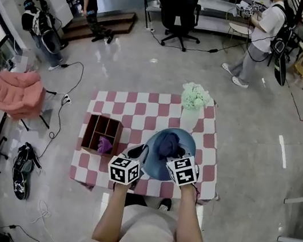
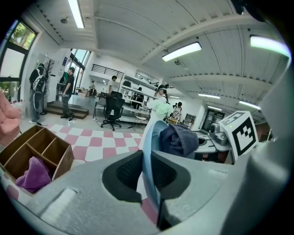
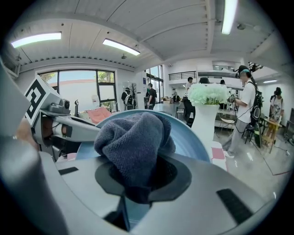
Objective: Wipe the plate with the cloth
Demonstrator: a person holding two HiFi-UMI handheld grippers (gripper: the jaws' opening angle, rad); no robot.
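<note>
- Plate is clamped by its rim in the left hand-held gripper. Both pads are closed on the thin blue edge.
- The plate is held tilted over the near side of the table, with its face turned toward the right hand-held gripper.
- Cloth is pinched in the right hand-held gripper's jaws. It is bunched into a dark wad and pressed on the plate's inner face.
- Progress, as judged: grasping of both items is done and wiping is under way. Return of the plate and cloth to the table is left.
- No dirt or wet streak can be made out on the blue face, so the share already wiped cannot be told.
- The plate's lower rim is hidden behind the marker cubes in the head view. Whether it touches the table cannot be told.
- The plate's back face is shown in no view.
- A box holding a purple rag is noted to the left, and a vase beyond, both well apart from the work.
</note>
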